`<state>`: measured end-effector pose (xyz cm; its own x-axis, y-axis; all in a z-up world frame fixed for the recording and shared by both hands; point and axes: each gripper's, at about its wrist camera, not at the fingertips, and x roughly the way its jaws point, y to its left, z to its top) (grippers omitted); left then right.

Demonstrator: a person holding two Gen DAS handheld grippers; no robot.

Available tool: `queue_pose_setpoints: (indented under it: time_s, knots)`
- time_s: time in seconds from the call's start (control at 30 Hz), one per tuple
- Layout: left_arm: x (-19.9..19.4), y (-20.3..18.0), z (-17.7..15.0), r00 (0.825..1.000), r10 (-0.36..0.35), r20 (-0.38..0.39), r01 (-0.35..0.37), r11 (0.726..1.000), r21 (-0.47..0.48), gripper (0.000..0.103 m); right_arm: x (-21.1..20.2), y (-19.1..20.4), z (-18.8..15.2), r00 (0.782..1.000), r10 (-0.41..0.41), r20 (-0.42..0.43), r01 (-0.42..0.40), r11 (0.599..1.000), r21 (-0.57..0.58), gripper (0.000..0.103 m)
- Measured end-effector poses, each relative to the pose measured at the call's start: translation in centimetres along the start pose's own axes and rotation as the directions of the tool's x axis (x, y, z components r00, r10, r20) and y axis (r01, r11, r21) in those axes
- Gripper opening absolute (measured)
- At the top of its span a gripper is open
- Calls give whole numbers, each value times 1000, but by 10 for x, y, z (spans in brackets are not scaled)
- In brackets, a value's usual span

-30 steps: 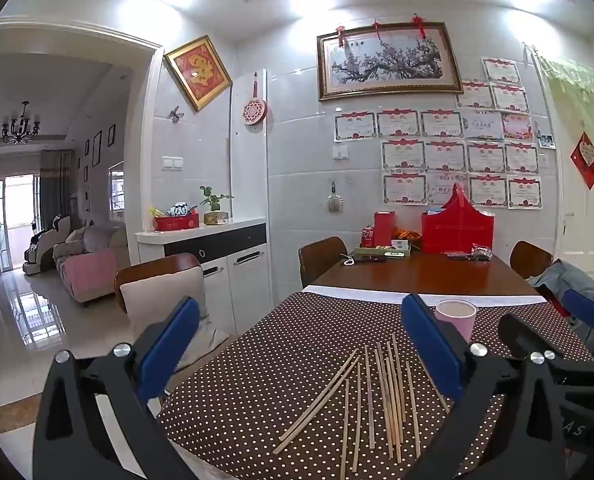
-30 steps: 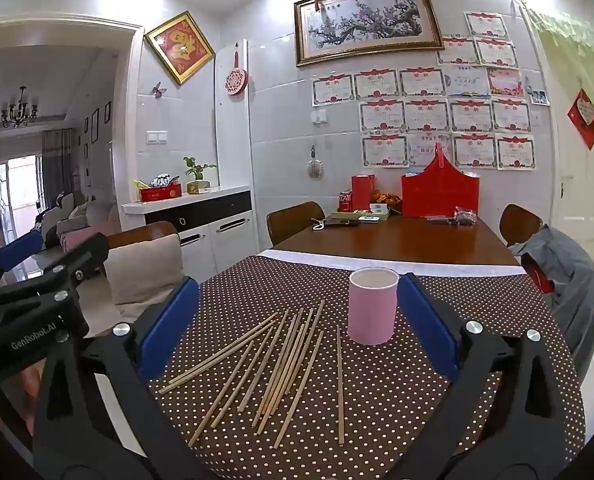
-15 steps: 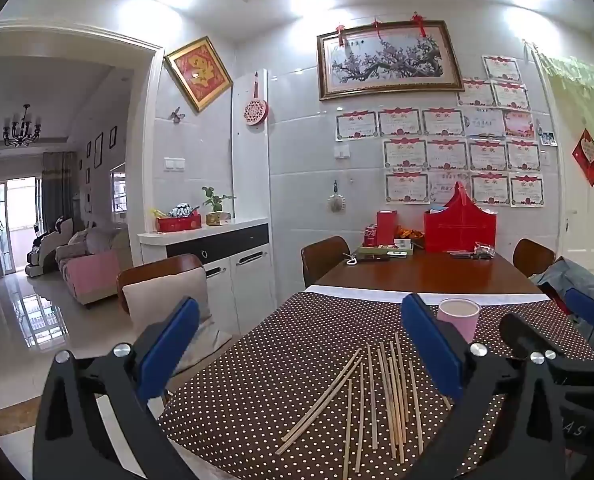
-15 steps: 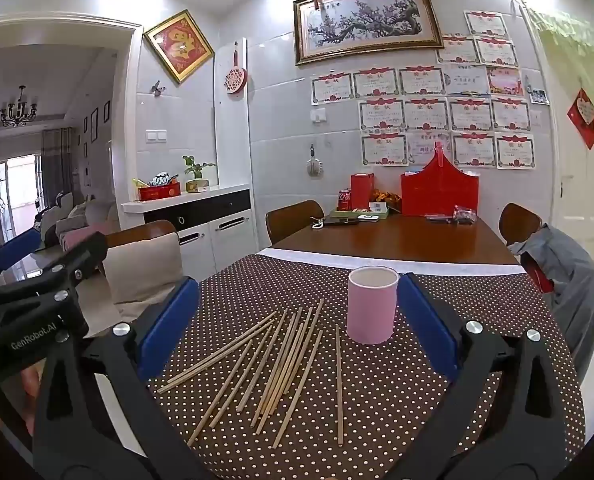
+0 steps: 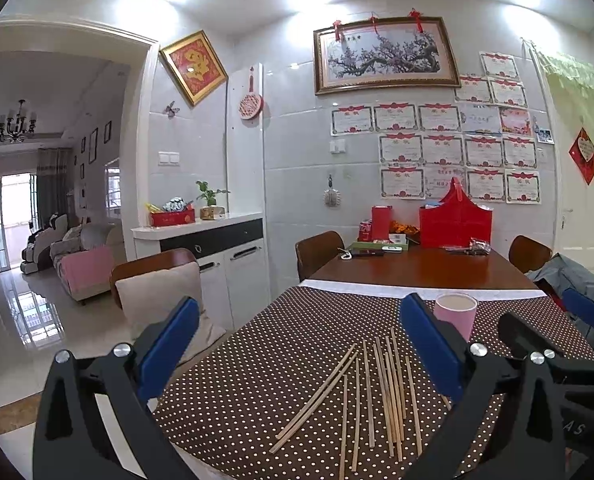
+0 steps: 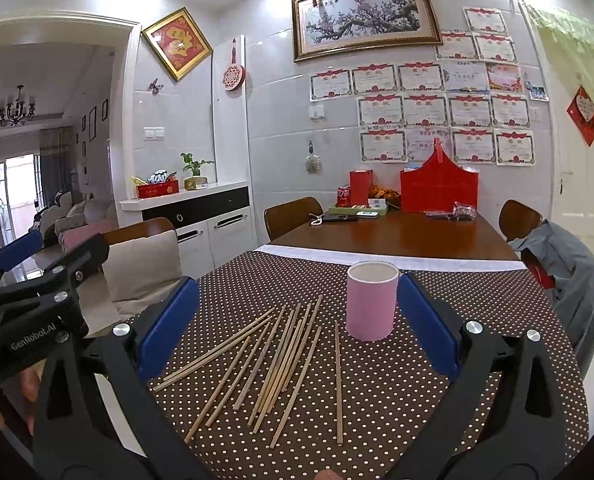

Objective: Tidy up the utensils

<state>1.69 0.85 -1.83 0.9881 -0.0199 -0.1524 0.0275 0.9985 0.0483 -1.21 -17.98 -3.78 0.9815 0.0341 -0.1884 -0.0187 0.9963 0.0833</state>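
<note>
1. From the left wrist camera, the left gripper (image 5: 297, 344) hangs above the near edge of the table, its blue-padded fingers (image 5: 169, 346) spread wide with nothing between them.
2. Below and ahead of it, the chopsticks (image 5: 381, 388) lie loose and scattered on the dotted tablecloth (image 5: 281, 344), most running roughly away from the camera, two slanting off to the left.
3. The pink cup (image 5: 457, 314) stands upright beyond the sticks, partly hidden behind the left gripper's right-hand finger.
4. The right gripper (image 5: 553, 344) shows at the right edge of this view, black frame and a blue pad, level with the cup and close beside the left tool.
5. From the right wrist camera, the right gripper (image 6: 297, 320) is likewise held over the near end of the table, jaws wide apart and empty.
6. Between its fingers the chopsticks (image 6: 273, 360) fan out on the cloth, one lying apart to the right, nearest the cup.
7. The pink cup (image 6: 371, 300) sits just behind the sticks, beside the right-hand blue pad (image 6: 425, 320), apart from it as far as I can tell.
8. The left gripper (image 6: 37, 280) reaches in from the left edge, with part of a hand (image 6: 29, 388) showing beneath it.
9. Farther back, a bare wooden table (image 6: 397, 236) carries red boxes (image 6: 437, 188), with brown chairs (image 6: 293, 214) around it.
</note>
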Motion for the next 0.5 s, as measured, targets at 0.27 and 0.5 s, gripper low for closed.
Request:
queue_pose_setpoints:
  time_s: [0.27, 0.5]
  knots:
    - [52, 10, -17, 989, -59, -135, 64, 997, 36, 99, 42, 1, -7, 994, 7, -112, -9, 1000, -13, 97]
    - [130, 35, -49, 908, -196, -371, 201, 979, -24, 99, 89, -8, -23, 974, -55, -219, 45, 998, -50, 97]
